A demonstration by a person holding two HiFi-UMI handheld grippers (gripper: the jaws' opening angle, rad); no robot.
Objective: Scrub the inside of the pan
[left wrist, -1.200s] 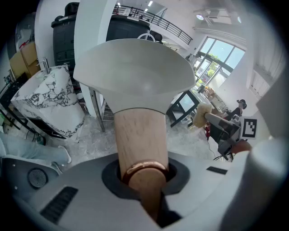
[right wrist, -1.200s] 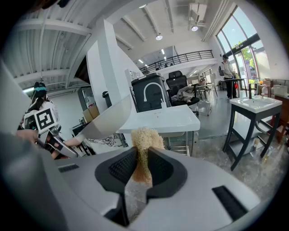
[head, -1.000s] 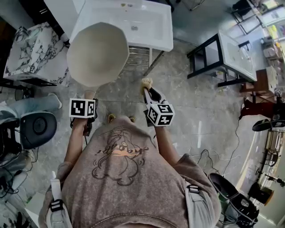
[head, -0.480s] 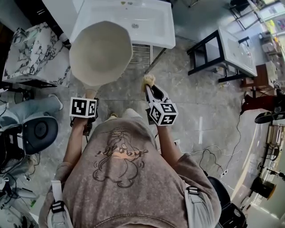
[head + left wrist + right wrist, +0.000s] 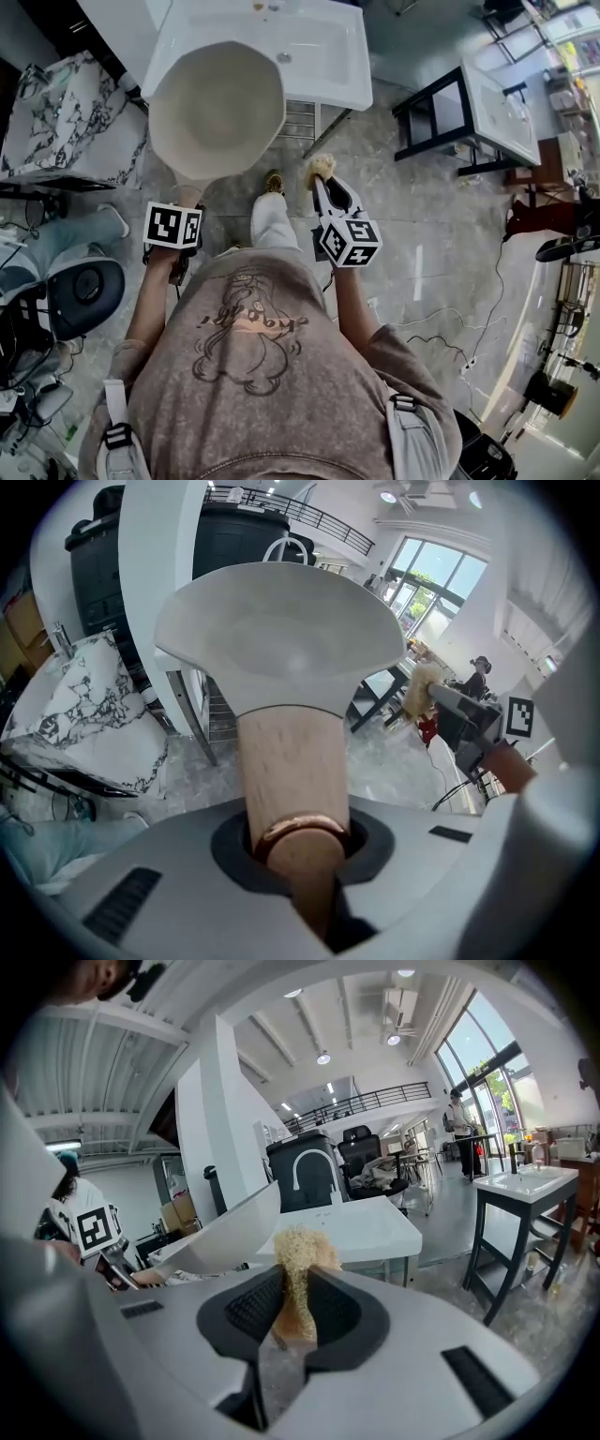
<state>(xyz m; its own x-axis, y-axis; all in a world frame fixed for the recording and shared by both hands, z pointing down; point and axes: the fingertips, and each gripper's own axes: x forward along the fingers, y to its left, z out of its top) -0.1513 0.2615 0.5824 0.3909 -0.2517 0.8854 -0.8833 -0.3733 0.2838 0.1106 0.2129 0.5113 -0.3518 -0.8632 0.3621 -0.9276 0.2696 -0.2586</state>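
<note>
A cream pan (image 5: 216, 108) with faceted sides is held up in front of me over the near edge of a white basin, its inside facing up. Its wooden handle (image 5: 291, 780) runs back into my left gripper (image 5: 180, 246), which is shut on it. My right gripper (image 5: 321, 180) is shut on a yellow fibrous scrubber (image 5: 319, 167), held to the right of the pan and apart from it. In the right gripper view the scrubber (image 5: 298, 1260) sticks up between the jaws, with the pan (image 5: 220, 1232) at left.
A white basin (image 5: 309, 47) on a metal stand is straight ahead. A marble-patterned block (image 5: 56, 122) stands at left, a dark-framed basin stand (image 5: 478, 108) at right. A person in pale trousers (image 5: 47, 244) is at far left. Cables lie on the grey floor (image 5: 441, 262).
The pan and both grippers have moved slightly forward toward the basin. My leg has stepped forward between the grippers. The scrubber stays clear of the pan.
</note>
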